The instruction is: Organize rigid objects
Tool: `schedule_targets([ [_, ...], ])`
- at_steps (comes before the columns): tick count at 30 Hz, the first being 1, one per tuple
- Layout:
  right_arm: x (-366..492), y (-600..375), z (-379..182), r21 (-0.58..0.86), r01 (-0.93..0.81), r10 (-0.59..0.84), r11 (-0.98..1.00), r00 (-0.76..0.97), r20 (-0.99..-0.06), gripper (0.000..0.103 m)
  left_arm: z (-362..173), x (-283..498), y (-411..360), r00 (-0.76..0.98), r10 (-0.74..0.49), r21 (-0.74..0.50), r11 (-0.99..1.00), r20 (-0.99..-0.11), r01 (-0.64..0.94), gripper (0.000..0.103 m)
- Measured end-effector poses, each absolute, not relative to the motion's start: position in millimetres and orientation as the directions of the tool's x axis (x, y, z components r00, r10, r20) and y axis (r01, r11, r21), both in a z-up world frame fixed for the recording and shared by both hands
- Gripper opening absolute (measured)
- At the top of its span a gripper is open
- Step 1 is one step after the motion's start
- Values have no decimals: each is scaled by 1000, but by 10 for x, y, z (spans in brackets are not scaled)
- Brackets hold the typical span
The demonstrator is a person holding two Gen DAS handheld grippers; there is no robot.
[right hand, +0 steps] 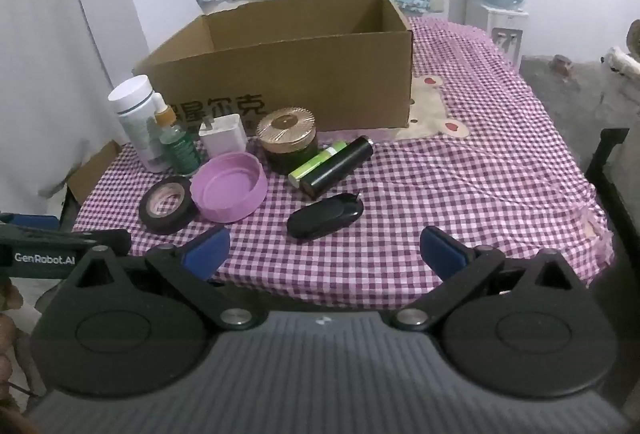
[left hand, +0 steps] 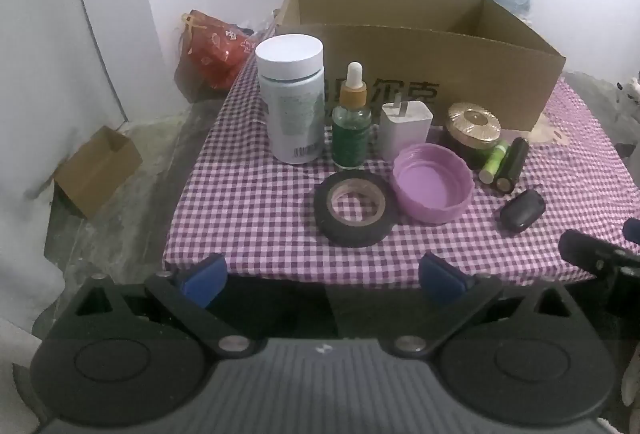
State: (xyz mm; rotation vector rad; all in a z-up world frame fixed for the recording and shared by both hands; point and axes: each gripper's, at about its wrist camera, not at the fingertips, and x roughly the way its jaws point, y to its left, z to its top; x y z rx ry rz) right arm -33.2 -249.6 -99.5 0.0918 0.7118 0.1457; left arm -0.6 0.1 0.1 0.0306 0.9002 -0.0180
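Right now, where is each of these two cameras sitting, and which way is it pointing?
Left wrist view: rides on the left tool, looking forward and down over the table's near left edge at the white bottle and cardboard box; its own blue fingertips show, wide open, plus the right tool at the right edge.
Right wrist view: rides on the right tool, facing the black key fob and the checked tablecloth; its open fingertips show, plus the left tool at left.
Both share the purple lid, tape roll and box.
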Motion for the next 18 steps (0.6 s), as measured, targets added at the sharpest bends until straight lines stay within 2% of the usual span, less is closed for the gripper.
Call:
schedule_targets([
  [18,-295,-2429,-1080,124,-148,193,981,729,-657,102,-42,30,-16,599,24,47,999,-800,23,103],
])
